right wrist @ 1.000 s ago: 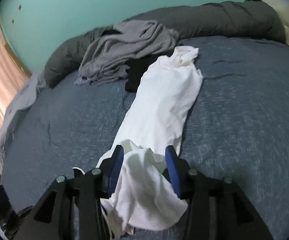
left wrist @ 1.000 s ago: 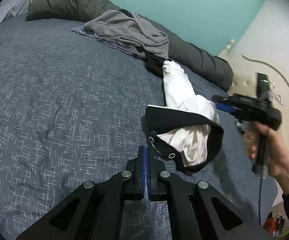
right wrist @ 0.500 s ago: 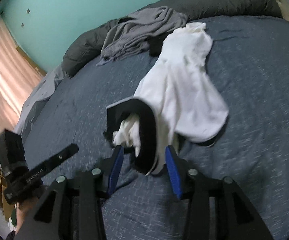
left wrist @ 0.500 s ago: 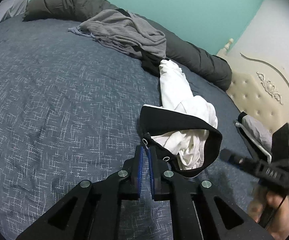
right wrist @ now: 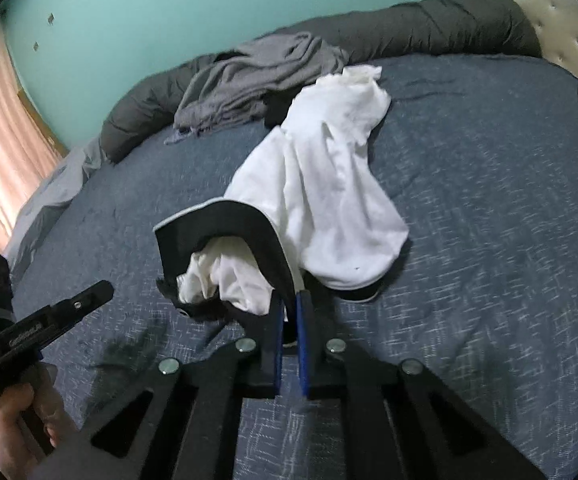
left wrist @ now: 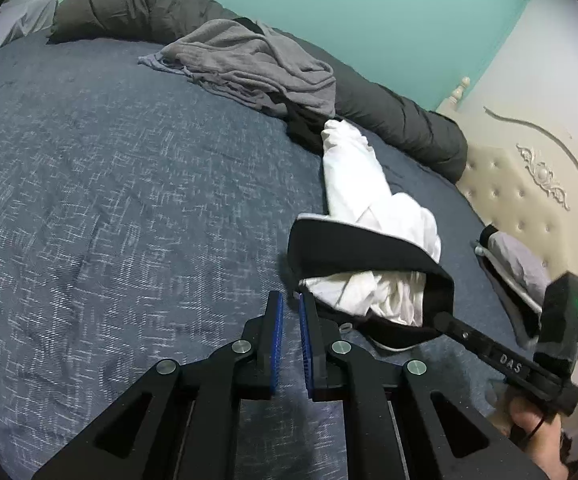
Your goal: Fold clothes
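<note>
A white garment (left wrist: pixel 357 176) with a wide black waistband (left wrist: pixel 353 248) lies stretched across the blue-grey bed cover (left wrist: pixel 109 200). My left gripper (left wrist: pixel 289 296) is open by a narrow gap with only bed cover between its pads. The waistband's left corner lies just right of its tips. My right gripper (right wrist: pixel 289 300) is shut on the near edge of the waistband (right wrist: pixel 225 220), which arches up over bunched white cloth (right wrist: pixel 321 184). Each gripper shows in the other's view: the right gripper (left wrist: pixel 441 320) at the waistband's right end, the left gripper (right wrist: pixel 97 294) low on the left.
A pile of grey clothes (left wrist: pixel 249 60) lies at the far side against a rolled dark grey duvet (left wrist: pixel 401 128). A cream tufted headboard (left wrist: pixel 529 184) stands on the right, with another garment (left wrist: pixel 517 260) at that bed edge. A person's hand (right wrist: pixel 13 440) holds the left gripper.
My right gripper moved down from over the white cloth to the waistband's near edge and shut on it. My left gripper's jaws parted slightly, and the waistband corner now lies beside them.
</note>
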`<action>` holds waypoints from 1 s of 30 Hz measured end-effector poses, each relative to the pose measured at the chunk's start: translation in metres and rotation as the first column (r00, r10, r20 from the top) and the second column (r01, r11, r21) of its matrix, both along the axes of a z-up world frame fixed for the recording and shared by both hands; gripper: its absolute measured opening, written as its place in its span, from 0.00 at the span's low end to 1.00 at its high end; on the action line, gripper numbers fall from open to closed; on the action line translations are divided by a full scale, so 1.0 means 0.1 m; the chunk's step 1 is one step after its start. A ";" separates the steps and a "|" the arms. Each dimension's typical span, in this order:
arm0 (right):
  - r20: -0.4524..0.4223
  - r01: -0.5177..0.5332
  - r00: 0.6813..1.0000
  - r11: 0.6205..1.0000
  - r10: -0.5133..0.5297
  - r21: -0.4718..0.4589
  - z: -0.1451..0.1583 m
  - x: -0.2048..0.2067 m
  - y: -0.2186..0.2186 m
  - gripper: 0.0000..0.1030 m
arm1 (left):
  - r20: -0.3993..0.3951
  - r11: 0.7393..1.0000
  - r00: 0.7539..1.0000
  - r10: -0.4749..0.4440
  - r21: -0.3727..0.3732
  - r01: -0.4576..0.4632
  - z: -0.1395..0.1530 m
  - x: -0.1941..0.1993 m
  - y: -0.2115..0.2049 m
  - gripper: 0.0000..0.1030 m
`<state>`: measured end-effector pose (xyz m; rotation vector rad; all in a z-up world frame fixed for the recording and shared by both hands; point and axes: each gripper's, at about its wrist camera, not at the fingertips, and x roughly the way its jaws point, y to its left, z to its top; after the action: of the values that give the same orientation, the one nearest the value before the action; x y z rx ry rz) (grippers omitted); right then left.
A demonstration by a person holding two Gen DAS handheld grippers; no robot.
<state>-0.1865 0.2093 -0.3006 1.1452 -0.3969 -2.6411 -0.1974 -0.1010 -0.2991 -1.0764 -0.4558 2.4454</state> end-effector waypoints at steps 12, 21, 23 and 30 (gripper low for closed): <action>-0.044 -0.040 0.998 0.996 0.037 -0.085 -0.09 0.09 0.27 0.05 | -0.040 0.984 0.992 -0.121 -0.135 0.115 -0.06 -0.04 0.55 0.37; -0.039 -0.069 0.997 0.990 0.065 -0.119 -0.10 0.11 0.44 0.05 | -0.013 0.993 0.995 -0.094 -0.072 0.093 -0.16 -0.18 0.50 0.37; -0.039 -0.075 0.997 0.990 0.071 -0.118 -0.11 0.13 0.48 0.05 | -0.003 0.996 0.997 -0.083 -0.043 0.083 -0.18 -0.22 0.46 0.37; -0.028 -0.093 0.995 0.989 0.091 -0.118 -0.13 0.17 0.49 0.05 | 0.011 0.995 0.996 -0.090 0.034 0.089 -0.20 -0.30 0.46 0.36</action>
<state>-0.1697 0.2584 -0.3138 1.0692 -0.4785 -2.5124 -0.2272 -0.0554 -0.3195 -1.0756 -0.4414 2.3463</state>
